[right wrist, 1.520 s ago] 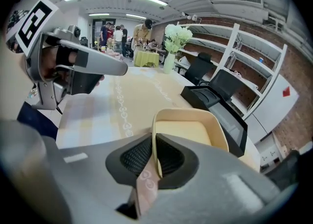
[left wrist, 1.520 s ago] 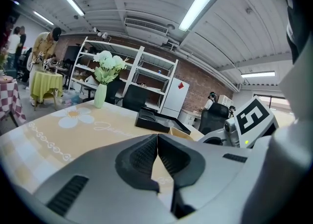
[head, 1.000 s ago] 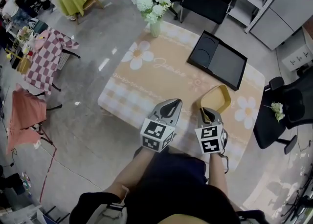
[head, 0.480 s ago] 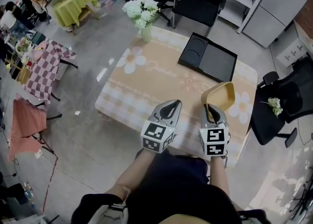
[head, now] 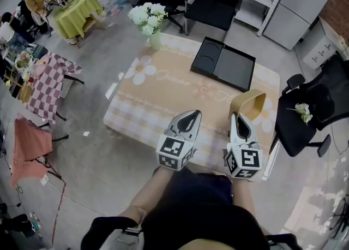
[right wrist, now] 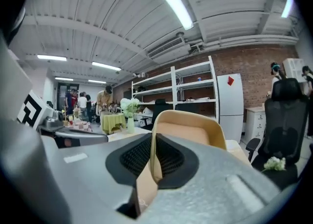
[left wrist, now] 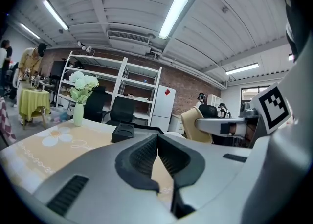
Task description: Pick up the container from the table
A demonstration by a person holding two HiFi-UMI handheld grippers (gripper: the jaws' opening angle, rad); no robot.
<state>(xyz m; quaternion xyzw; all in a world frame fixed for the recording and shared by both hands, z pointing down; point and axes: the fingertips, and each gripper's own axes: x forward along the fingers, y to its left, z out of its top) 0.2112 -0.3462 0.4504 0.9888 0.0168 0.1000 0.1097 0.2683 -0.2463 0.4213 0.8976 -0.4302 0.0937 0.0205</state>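
Observation:
The container [head: 249, 102] is a tan, rounded tub, tipped on its side and lifted above the table [head: 163, 88]. My right gripper [head: 238, 119] is shut on its rim; in the right gripper view the thin tan wall of the container [right wrist: 193, 130] runs between the two dark pads. My left gripper [head: 188, 117] hangs to its left over the table's near edge, jaws shut with nothing between them, and in the left gripper view the left gripper [left wrist: 157, 142] shows its pads pressed together.
A black two-part tray [head: 222, 63] lies at the far right of the table. A vase of white flowers [head: 147, 17] stands at the far left corner. Black office chairs [head: 305, 112] stand to the right and behind. People sit around a green table [head: 76, 6] far left.
My right gripper has risen with the container and rolled, so the container stands higher and more on edge. The left gripper moved only slightly.

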